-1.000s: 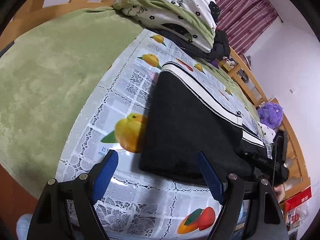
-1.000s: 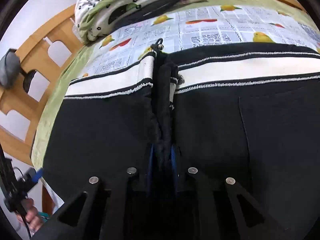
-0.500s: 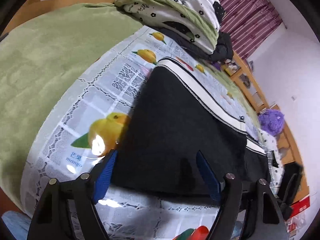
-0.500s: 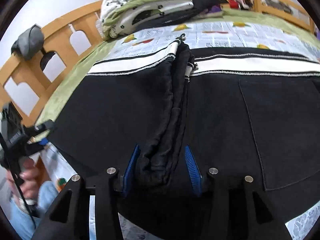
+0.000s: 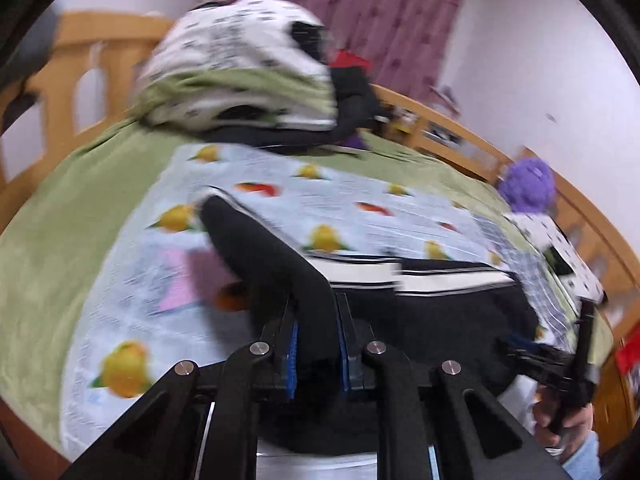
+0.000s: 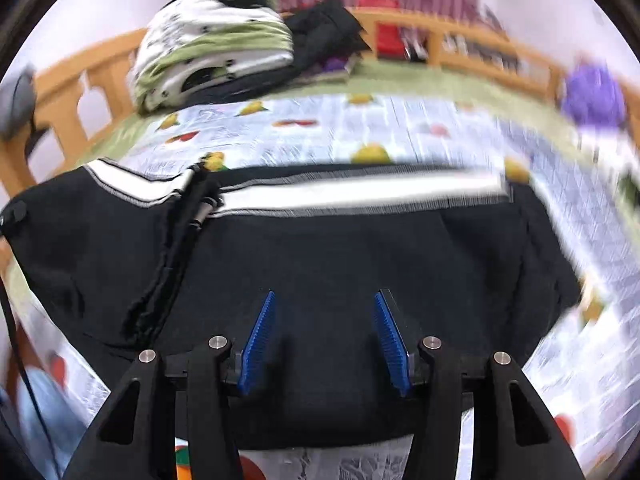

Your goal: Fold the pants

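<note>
Pants (image 6: 360,248): black, white-striped waistband along the far edge, spread on the fruit-print cloth (image 6: 400,128). The left end is raised off the cloth in a fold.

Left gripper (image 5: 316,344): jaws closed on a raised fold of the pants (image 5: 288,256), which runs up and away to the far left between the blue pads (image 5: 293,354).

Right gripper (image 6: 324,340): jaws wide apart, nothing between them, over the near part of the pants; blue pads (image 6: 260,340) clear of one another. Contact with the fabric cannot be told.

Cloth: pale, printed with yellow and red fruit, lying on a green blanket (image 5: 60,240).

Bedding pile (image 6: 216,36): white, black-dotted, green-lined, at the far left on the blanket, with dark clothes (image 6: 324,36) just beside it on the right.

Purple plush (image 5: 526,184): far right, near the wooden rail (image 5: 448,128).

Curtain (image 5: 352,12): maroon, behind the bed.

Both views blurred.
</note>
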`<state>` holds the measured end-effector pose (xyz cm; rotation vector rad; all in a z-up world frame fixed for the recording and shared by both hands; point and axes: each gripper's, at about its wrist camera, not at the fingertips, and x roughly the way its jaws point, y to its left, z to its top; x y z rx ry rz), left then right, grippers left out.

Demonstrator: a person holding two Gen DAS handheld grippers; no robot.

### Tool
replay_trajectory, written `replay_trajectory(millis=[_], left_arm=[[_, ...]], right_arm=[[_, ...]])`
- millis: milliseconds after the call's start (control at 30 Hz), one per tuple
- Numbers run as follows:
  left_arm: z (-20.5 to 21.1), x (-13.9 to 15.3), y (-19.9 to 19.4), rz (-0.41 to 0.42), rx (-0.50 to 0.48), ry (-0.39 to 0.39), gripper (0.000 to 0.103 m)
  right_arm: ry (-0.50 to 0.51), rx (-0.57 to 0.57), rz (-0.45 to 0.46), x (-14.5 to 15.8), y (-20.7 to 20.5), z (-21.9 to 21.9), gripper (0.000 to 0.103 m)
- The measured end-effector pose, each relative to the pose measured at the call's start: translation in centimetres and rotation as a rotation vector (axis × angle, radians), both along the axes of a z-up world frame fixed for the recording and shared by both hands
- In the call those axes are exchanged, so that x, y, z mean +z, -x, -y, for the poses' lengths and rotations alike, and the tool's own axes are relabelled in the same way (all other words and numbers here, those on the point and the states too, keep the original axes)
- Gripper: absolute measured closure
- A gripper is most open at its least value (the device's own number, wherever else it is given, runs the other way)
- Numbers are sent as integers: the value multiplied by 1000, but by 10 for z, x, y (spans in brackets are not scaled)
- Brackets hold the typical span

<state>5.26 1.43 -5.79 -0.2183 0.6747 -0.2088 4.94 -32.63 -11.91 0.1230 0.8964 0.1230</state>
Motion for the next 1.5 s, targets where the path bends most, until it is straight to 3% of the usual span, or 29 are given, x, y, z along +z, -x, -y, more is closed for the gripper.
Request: replay_trajectory(millis=[133,200,300,433,533,633,767,967,1167,1200,1267,1500], left_arm=[[72,7,-2,27,-138,-53,89],[106,-1,-5,13,-200,-66,89],[146,-25,-7,-47,-272,-71,89],[164,-65,-11,-153,-307,-80,89],[157,-68,-2,-162,-330,-52,77],[146,-56,10,-165,-382,12,51],[124,-39,25,-115,-314,-20,40],[61,-38,34,-109,-149,-9,40],[4,-46,44,-124,6,-22,42],[-3,-46,45,-134,8,-21,42],[-15,-47,48,-145,20,-22,42],[-18,-51,37,-185,18,7,42]], right_arm=[[5,-73,2,-9,2,28,52],[-49,-106,-7,-14,5,45,52],[-143,-127,-26,-20,9,62,52],[-167,-113,-11,-12,16,64,52],[-194,-95,5,-5,20,63,52],[-238,-74,9,-1,20,57,52],[-287,-19,0,4,6,35,52],[-339,78,-14,7,-13,-11,48],[-336,145,-137,-25,-39,-62,49],[-345,156,-154,-30,-41,-68,51],[-366,194,-156,-30,-42,-75,84],[-355,248,57,35,-15,-55,89]])
